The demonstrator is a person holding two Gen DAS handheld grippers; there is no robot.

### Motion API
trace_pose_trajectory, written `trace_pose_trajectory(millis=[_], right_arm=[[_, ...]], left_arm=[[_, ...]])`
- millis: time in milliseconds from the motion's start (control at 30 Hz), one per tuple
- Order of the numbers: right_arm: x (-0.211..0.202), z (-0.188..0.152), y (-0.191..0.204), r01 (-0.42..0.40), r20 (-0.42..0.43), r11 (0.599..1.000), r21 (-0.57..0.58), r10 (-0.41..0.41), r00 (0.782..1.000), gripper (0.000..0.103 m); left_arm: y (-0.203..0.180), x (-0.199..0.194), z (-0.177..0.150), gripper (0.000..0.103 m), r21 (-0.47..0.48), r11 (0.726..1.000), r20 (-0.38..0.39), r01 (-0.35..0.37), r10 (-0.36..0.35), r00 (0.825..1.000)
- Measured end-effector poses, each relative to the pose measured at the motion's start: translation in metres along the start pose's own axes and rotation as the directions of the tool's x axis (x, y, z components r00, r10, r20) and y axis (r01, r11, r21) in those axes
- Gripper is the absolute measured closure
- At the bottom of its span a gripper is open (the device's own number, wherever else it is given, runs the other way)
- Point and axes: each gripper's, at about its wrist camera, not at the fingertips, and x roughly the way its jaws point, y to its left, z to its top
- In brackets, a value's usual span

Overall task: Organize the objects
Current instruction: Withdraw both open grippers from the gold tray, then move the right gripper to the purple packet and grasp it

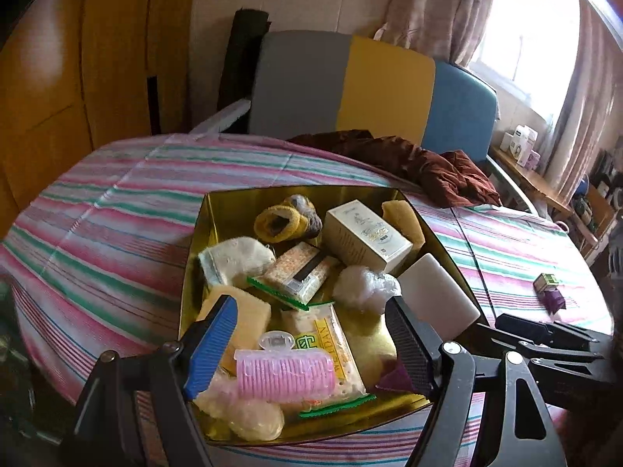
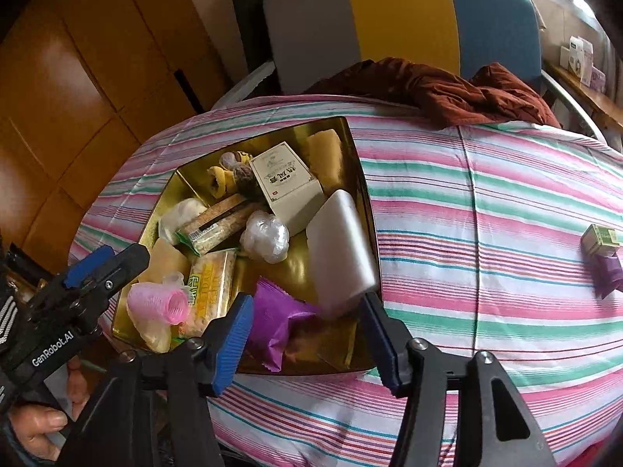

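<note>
Both tools gape empty, left tool (image 1: 311, 344) over the pink hair roller (image 1: 286, 375), right tool (image 2: 307, 336) w/ purple packet (image 2: 278, 321) just ahead in crammed gold tin (image 2: 163, 202); a careless closing could snag neighbours or tip stuff out.

A striped cloth (image 1: 117, 202) in pink, green and white covers the table. Beyond its far edge stands a chair (image 1: 373, 85) with a back in grey, yellow and blue panels, a brown garment (image 2: 447, 89) draped at its base. Orange-brown wooden cabinet doors (image 1: 78, 58) fill the left. At right, daylight glares through a window (image 1: 533, 27) hung with pale curtains (image 1: 436, 7), above a wooden shelf (image 1: 525, 175) with small boxes.
</note>
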Motion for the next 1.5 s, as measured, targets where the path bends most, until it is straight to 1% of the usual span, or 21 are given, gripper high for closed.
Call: trace_pose_trajectory(millis=[67,400,800,1100,1500], right_arm=[[-0.001,-0.001,0.001,0.004,0.002,1.0,-0.004,-0.004,1.0,0.045],[-0.006,-0.002,0.0,0.026,0.023,1.0,-0.01,-0.025,0.999,0.045],[-0.014,-0.006,-0.031,0.052,0.031,0.997,0.059,-0.054,0.998,0.045],[-0.024,-0.008,-0.071,0.092,0.03,0.985,0.143,-0.098,0.995,0.045],[-0.052,-0.005,-0.138,0.167,0.032,0.951,0.261,-0.182,0.983,0.045]], left_arm=[[-0.003,-0.002,0.0,0.024,0.013,1.0,0.008,-0.004,0.004,1.0],[-0.016,-0.005,-0.005,0.024,0.055,0.998,0.003,0.004,-0.005,1.0],[-0.036,-0.007,-0.011,0.024,0.118,0.993,-0.001,0.019,-0.019,1.0],[-0.055,-0.01,-0.012,0.024,0.18,0.983,0.004,0.036,-0.037,0.999],[-0.09,-0.009,-0.013,0.023,0.271,0.959,-0.011,0.084,-0.084,0.996]])
